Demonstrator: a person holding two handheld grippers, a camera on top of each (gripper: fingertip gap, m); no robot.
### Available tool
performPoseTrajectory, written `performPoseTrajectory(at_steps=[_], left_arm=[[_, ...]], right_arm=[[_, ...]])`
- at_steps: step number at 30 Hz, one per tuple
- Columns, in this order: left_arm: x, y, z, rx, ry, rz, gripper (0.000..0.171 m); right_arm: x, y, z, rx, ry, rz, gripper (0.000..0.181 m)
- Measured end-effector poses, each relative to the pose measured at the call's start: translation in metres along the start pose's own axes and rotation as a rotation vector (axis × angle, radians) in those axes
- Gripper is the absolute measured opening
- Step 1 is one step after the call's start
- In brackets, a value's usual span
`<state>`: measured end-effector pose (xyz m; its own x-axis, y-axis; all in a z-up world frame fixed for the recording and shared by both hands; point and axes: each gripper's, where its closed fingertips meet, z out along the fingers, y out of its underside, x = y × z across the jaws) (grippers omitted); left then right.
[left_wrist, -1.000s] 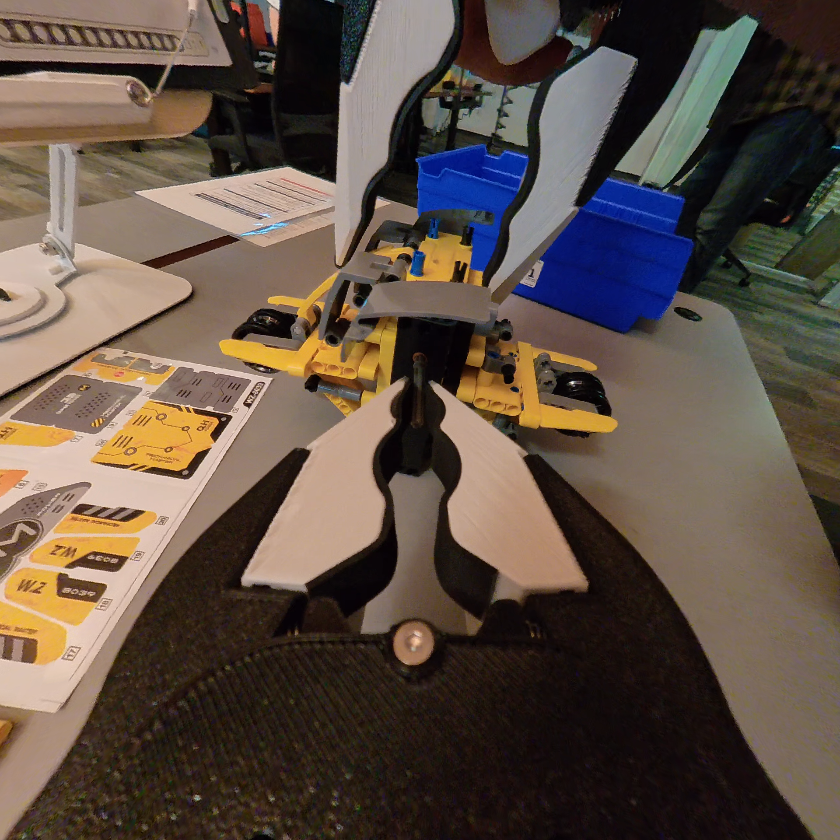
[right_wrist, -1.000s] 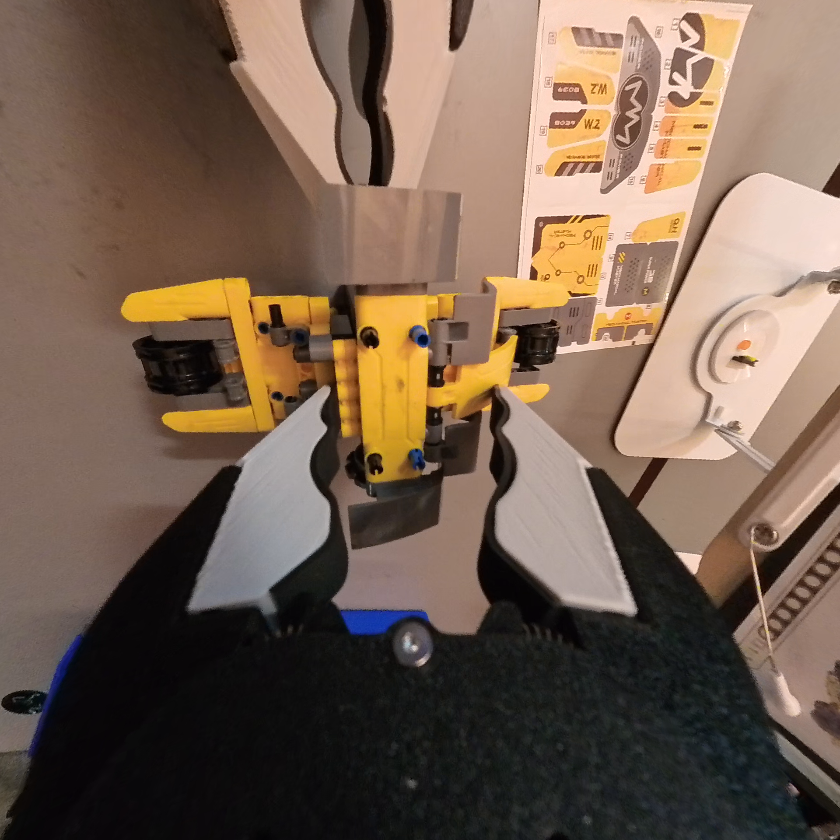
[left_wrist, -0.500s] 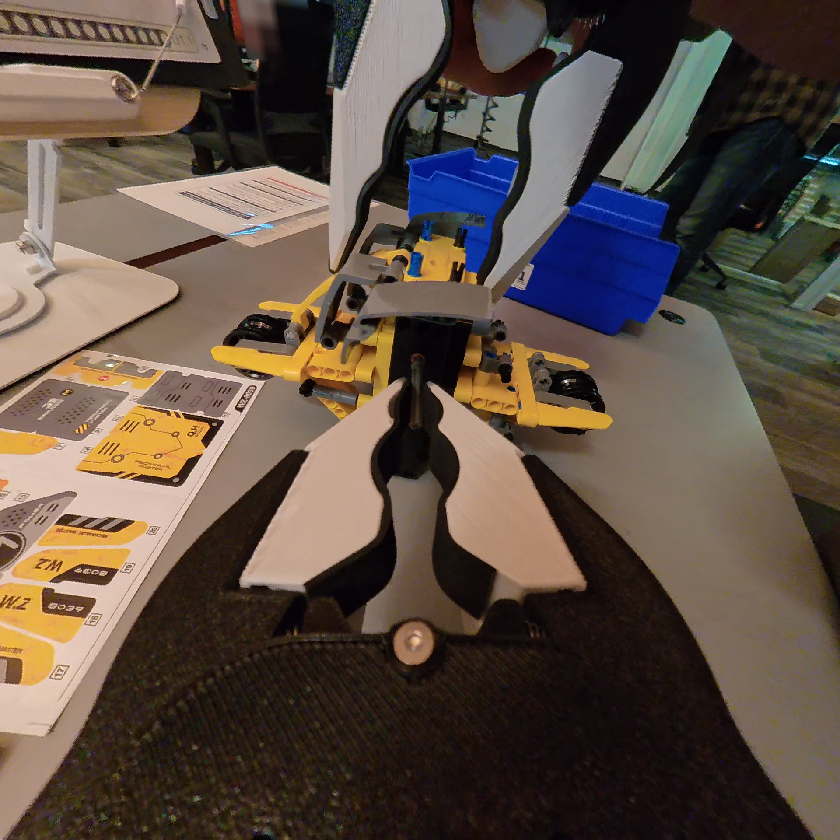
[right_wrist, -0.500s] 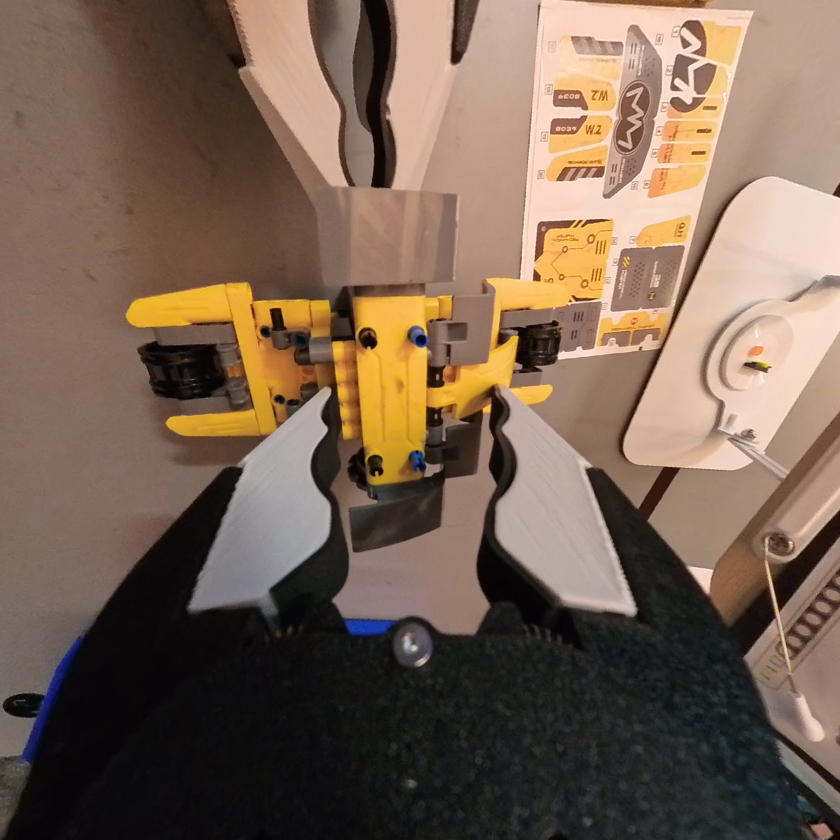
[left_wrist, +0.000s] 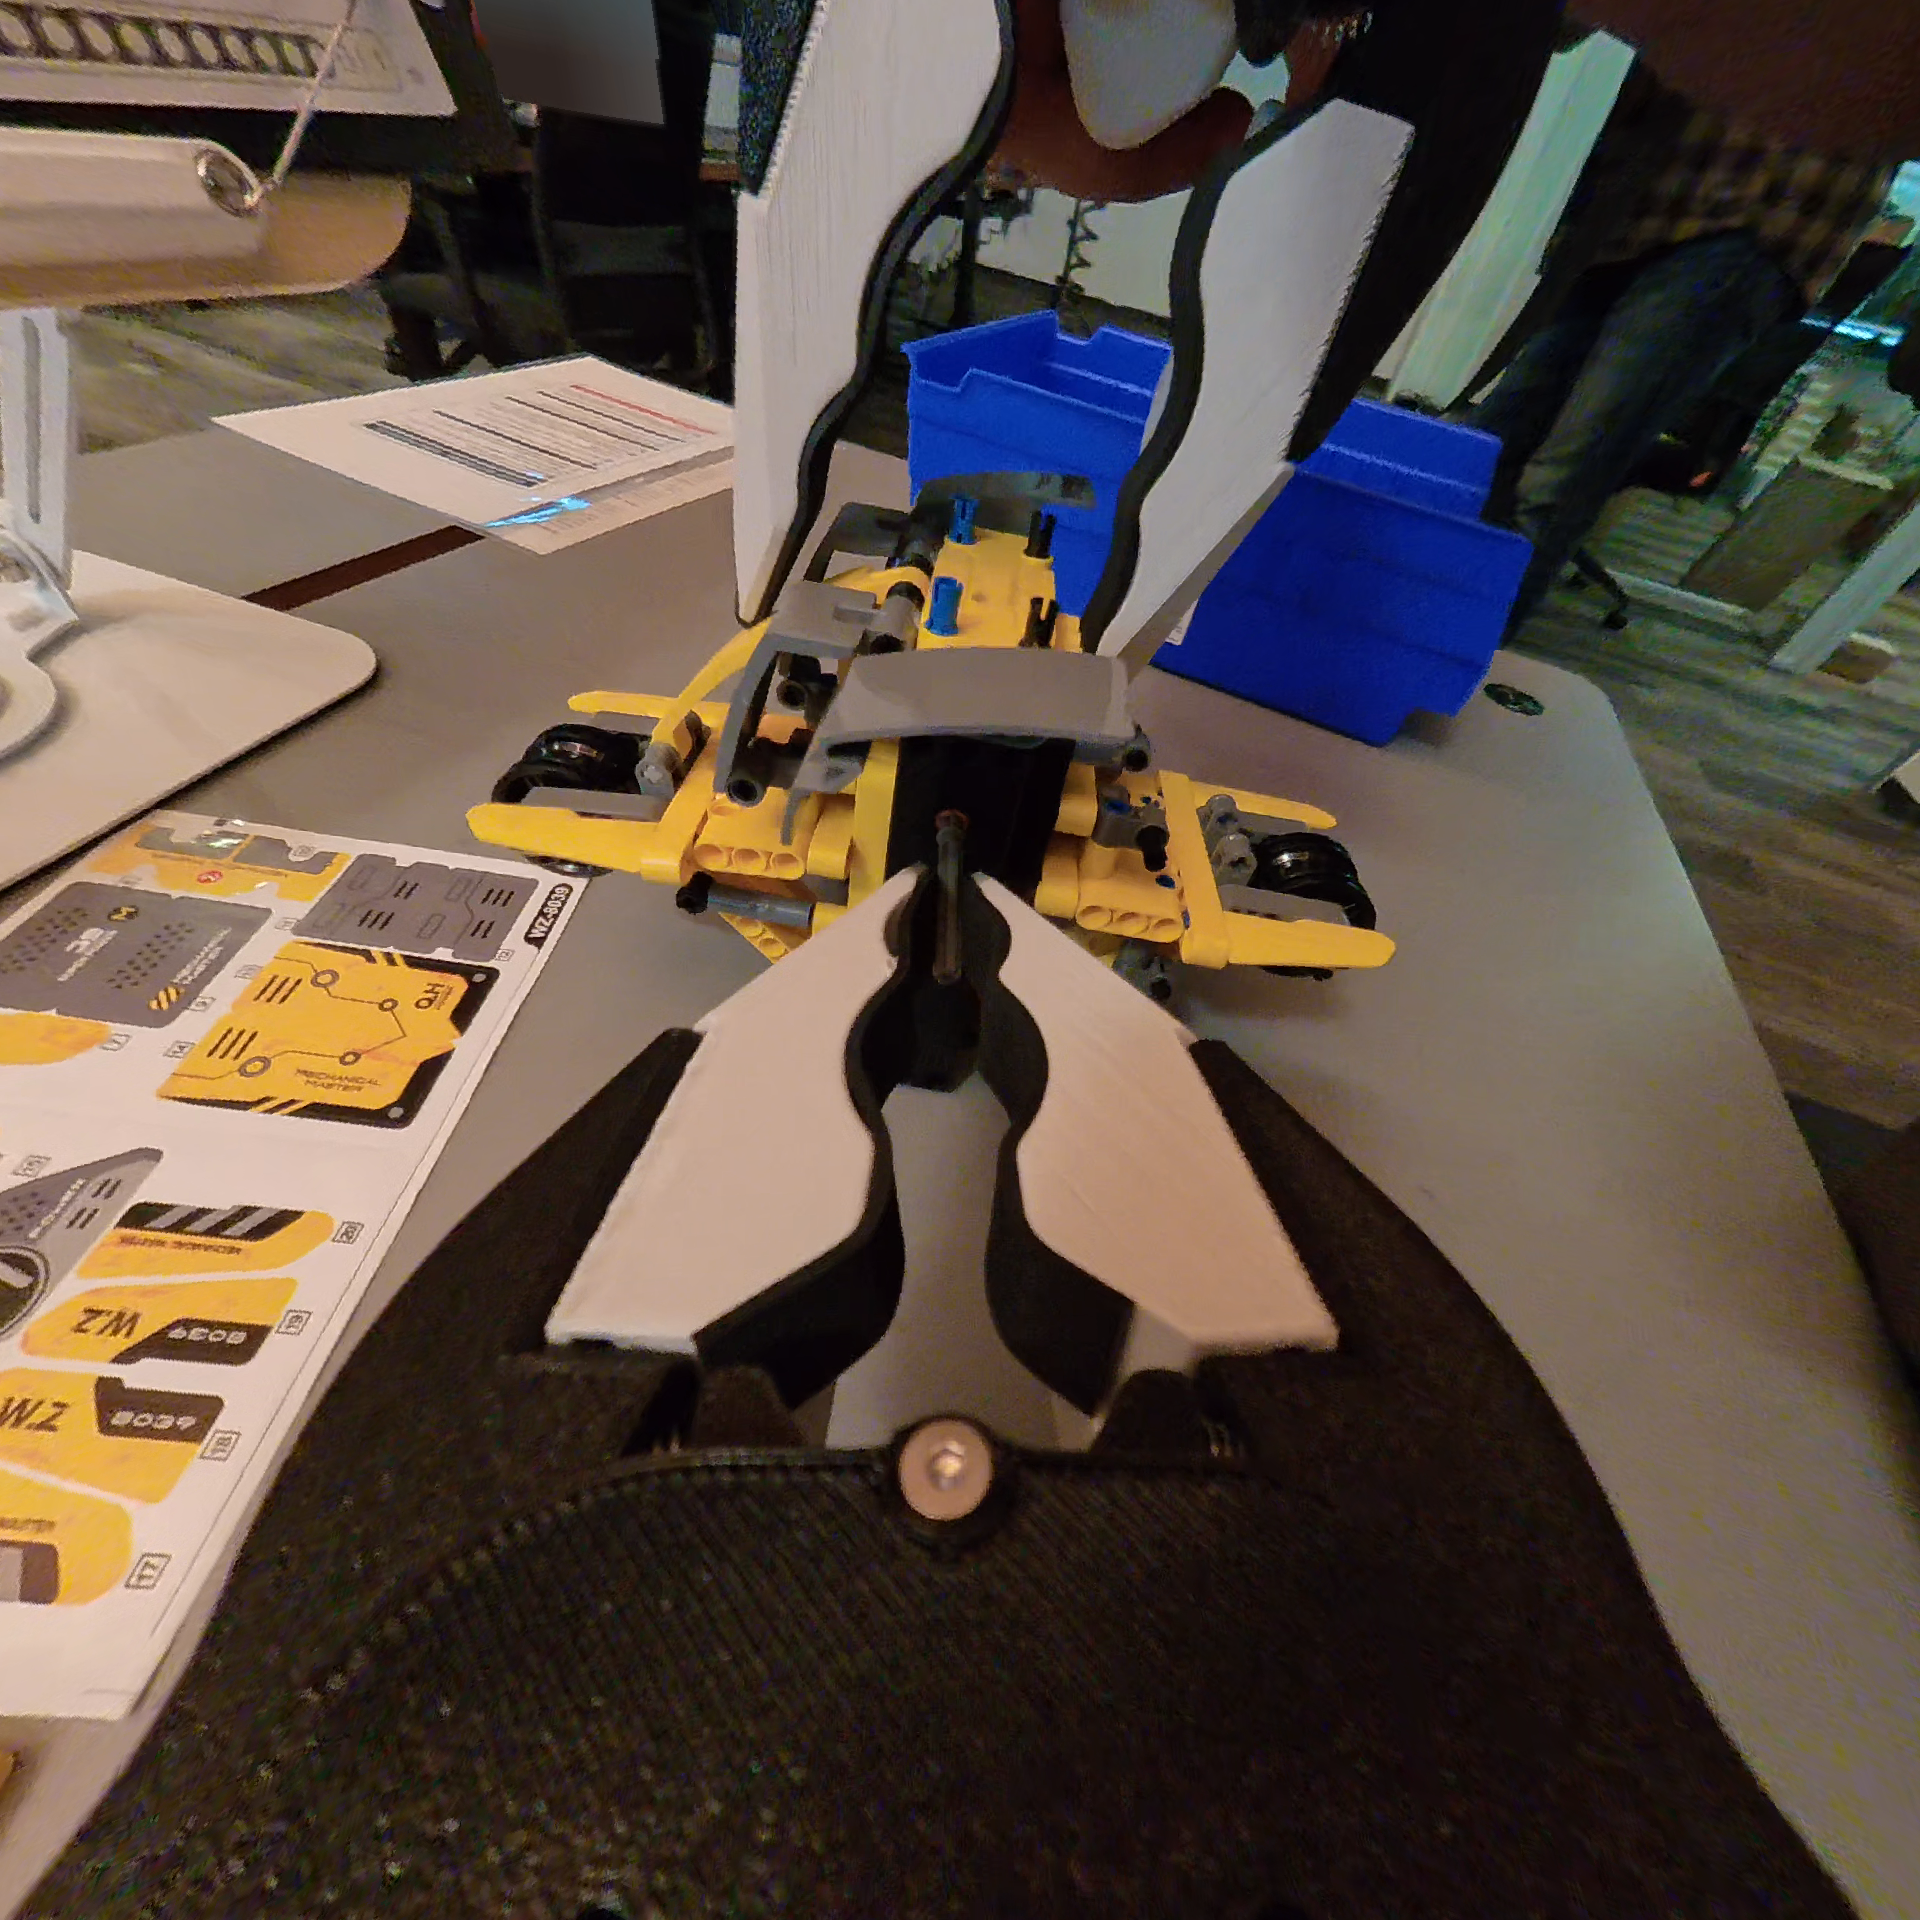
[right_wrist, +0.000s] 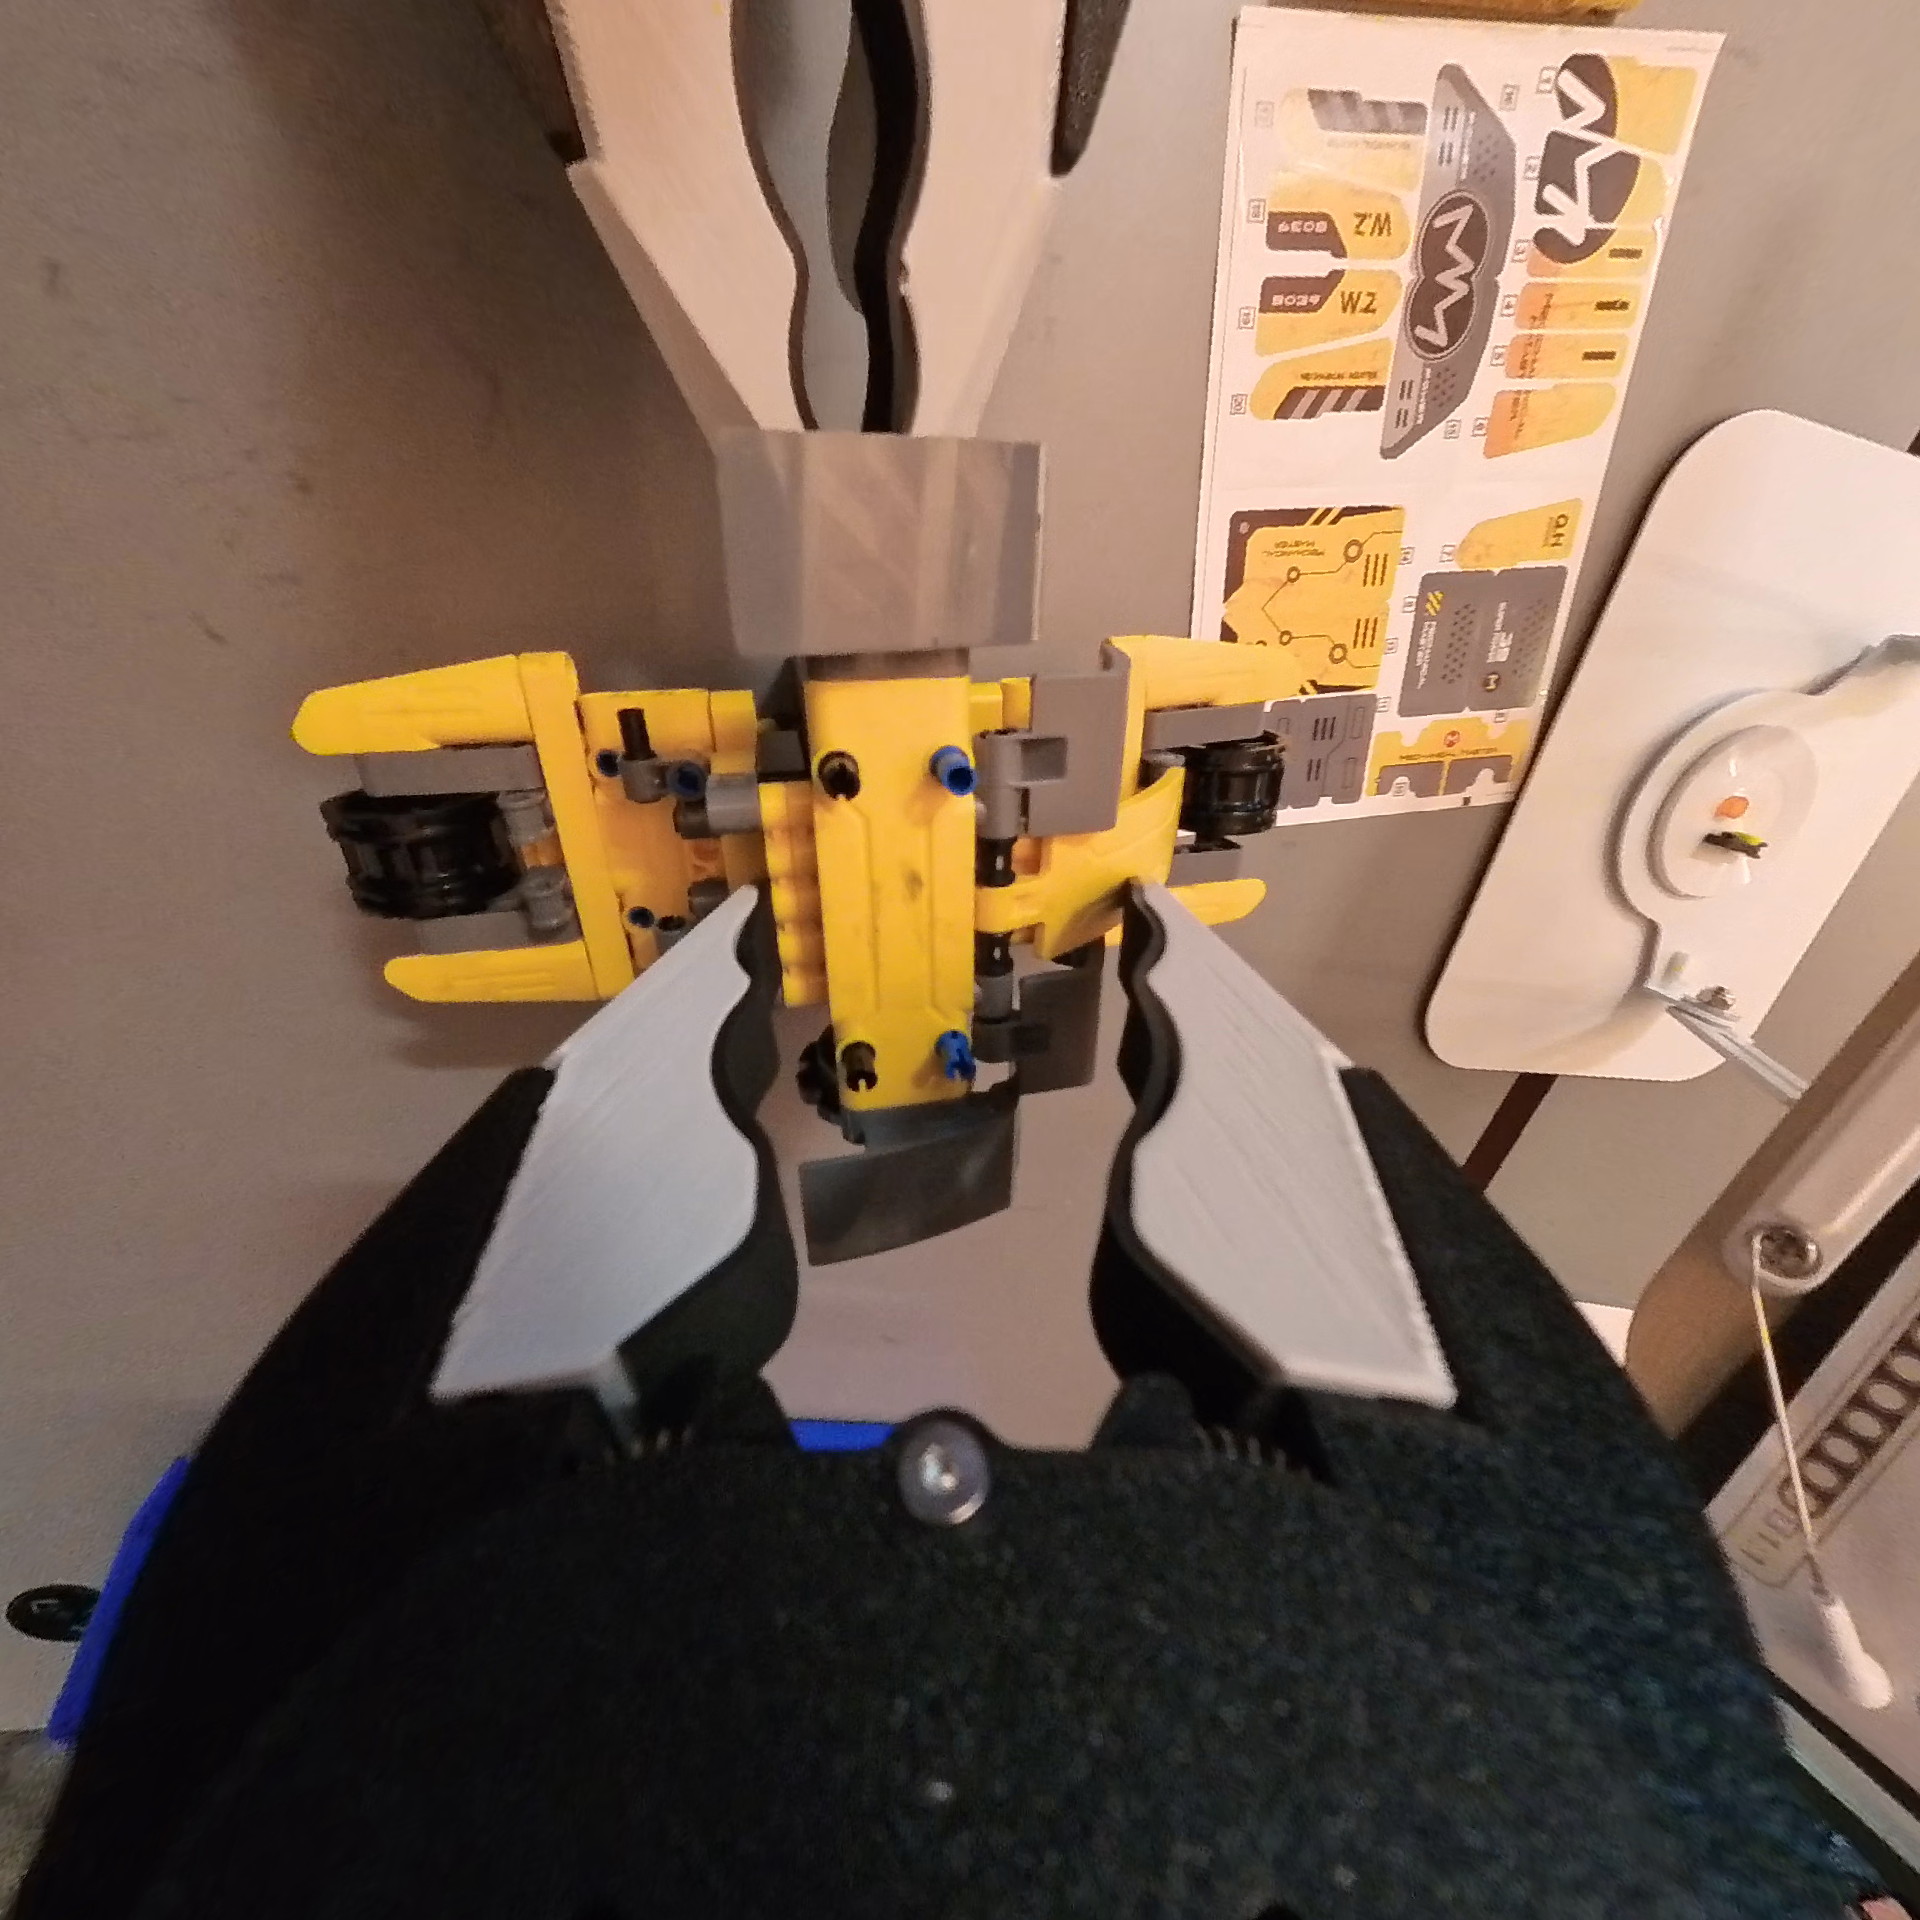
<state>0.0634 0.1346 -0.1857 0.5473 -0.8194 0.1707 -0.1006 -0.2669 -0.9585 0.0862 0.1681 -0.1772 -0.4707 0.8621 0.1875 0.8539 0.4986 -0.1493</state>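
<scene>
Two sets of tongs on one yellow brick-built car (left_wrist: 935, 810) mid-worktop (left_wrist: 1558, 1039): left tongs (left_wrist: 940, 894) clenched on a thin dark axle at its near end, right tongs (right_wrist: 940, 909) spread wide, straddling the yellow spine from above. Any twist could, I'd guess, pop that axle or loosen the grey panel (right_wrist: 883, 540). Winged body, black wheels out wide, blue pins studding the top.

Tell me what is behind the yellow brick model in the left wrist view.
Behind the yellow brick model stands a blue bin on the grey table. The right gripper covers part of its front; the bin's inside is not visible.
</scene>
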Motion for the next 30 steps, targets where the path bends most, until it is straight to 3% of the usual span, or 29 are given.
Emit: performPoseTrajectory(at_steps=[11, 17, 30], left_arm=[[0.0008, 0.0002, 0.0008, 0.012, 0.003, 0.005, 0.001], [-0.0006, -0.0001, 0.0019, -0.002, 0.071, 0.041, 0.001], [0.0001, -0.0009, 0.0050, 0.005, 0.043, 0.056, 0.001]], right_arm=[[-0.0006, 0.0001, 0.0002, 0.006, 0.002, 0.005, 0.065], [0.0000, -0.0004, 0.0005, 0.006, -0.005, 0.010, 0.065], [-0.0004, 0.0004, 0.0002, -0.008, 0.004, 0.003, 0.066]])
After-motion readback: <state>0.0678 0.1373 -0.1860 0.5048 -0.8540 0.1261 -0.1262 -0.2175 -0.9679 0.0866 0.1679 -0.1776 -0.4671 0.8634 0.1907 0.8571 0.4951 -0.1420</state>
